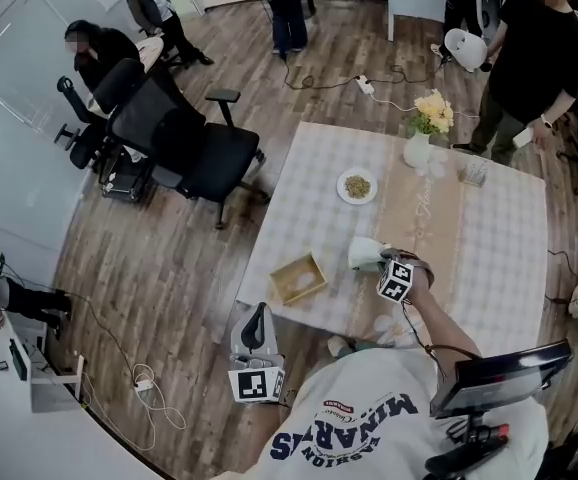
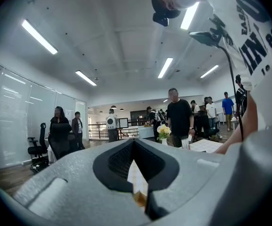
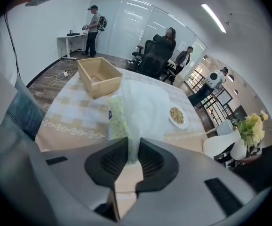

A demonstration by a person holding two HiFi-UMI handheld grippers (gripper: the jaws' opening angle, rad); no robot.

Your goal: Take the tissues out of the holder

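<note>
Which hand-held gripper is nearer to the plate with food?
Right. The right hand-held gripper holds tissues over the table, just short of the plate on the person's side. The left hand-held gripper hangs off the table's near edge, much farther away.

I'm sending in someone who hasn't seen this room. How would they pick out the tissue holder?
Find the table with the pale checked cloth. Near its left edge, in the head view, just left of the right gripper holding the tissue pack, sits the holder. It alone is an open-topped wooden box; the plate and vase nearby are round and white.
</note>
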